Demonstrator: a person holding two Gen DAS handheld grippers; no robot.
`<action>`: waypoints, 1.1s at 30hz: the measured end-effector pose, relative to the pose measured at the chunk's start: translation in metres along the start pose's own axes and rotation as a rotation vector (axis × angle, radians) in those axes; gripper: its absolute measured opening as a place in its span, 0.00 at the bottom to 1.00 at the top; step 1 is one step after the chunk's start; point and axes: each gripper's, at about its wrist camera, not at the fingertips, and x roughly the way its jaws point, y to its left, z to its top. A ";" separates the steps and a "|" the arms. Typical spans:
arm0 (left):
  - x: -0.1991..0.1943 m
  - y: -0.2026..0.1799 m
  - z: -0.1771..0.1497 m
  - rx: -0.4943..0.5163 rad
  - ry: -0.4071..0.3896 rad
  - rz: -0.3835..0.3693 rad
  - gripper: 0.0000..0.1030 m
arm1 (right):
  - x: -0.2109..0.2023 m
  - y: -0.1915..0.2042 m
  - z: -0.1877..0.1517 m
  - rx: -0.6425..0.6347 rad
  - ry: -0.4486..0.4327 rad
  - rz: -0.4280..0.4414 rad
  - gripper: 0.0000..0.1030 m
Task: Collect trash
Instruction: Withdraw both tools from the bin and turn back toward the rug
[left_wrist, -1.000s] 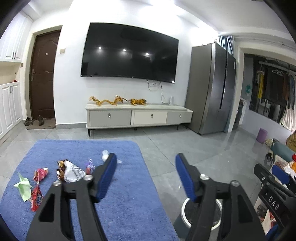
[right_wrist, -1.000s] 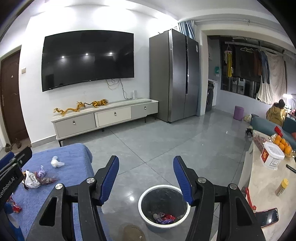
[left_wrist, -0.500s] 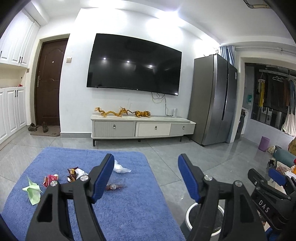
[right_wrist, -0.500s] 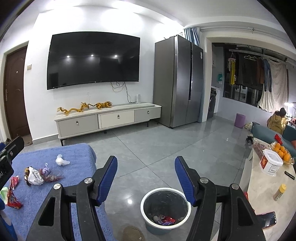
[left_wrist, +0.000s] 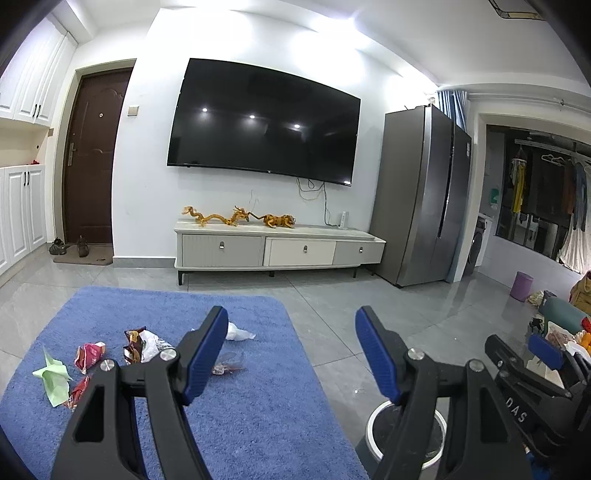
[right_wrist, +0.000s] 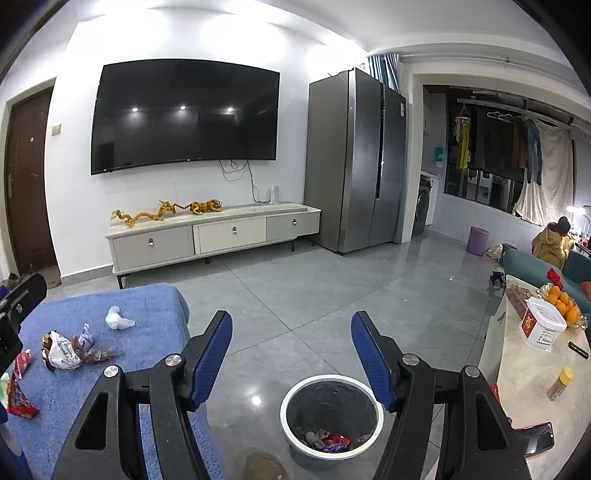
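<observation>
On the left, the fluffy blue rug (left_wrist: 236, 417) carries the trash: a folded pale-green paper (left_wrist: 51, 376), a crumpled pink-and-red wrapper (left_wrist: 88, 354), a brown-and-white snack bag (left_wrist: 142, 345), a clear plastic wrapper (left_wrist: 229, 363) and a white crumpled tissue (left_wrist: 236, 332). Compared with a second ago, these pieces sit higher and further right in the left wrist view, and more of the brown door and the ceiling shows, so the camera has tilted up a little and shifted across the rug.

The left gripper (left_wrist: 291, 350) hangs above the rug's near edge with its blue-padded jaws apart and nothing between them, at the same spread as before.

Further right, the right gripper (right_wrist: 291, 350) is over the grey tiled floor, its jaws opening, slightly wider than a second ago, and empty. Just beyond them stands the round white-rimmed waste bin with a dark liner (right_wrist: 295, 424), holding a few red and purple wrappers (right_wrist: 330, 439) at its bottom. The bin looks the same as earlier, though it appears a little lower in the right wrist view.

At the far right, the pale marble tabletop (right_wrist: 524, 387) has not changed.
</observation>
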 end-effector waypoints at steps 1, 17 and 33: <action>0.002 0.001 0.001 -0.001 0.003 -0.001 0.68 | 0.002 0.001 -0.001 -0.004 0.006 0.000 0.63; 0.034 0.011 -0.011 -0.016 0.076 -0.023 0.68 | 0.029 0.006 -0.012 -0.032 0.062 0.004 0.64; 0.057 0.022 -0.024 0.007 0.119 -0.048 0.68 | 0.057 0.011 -0.022 -0.043 0.111 0.015 0.64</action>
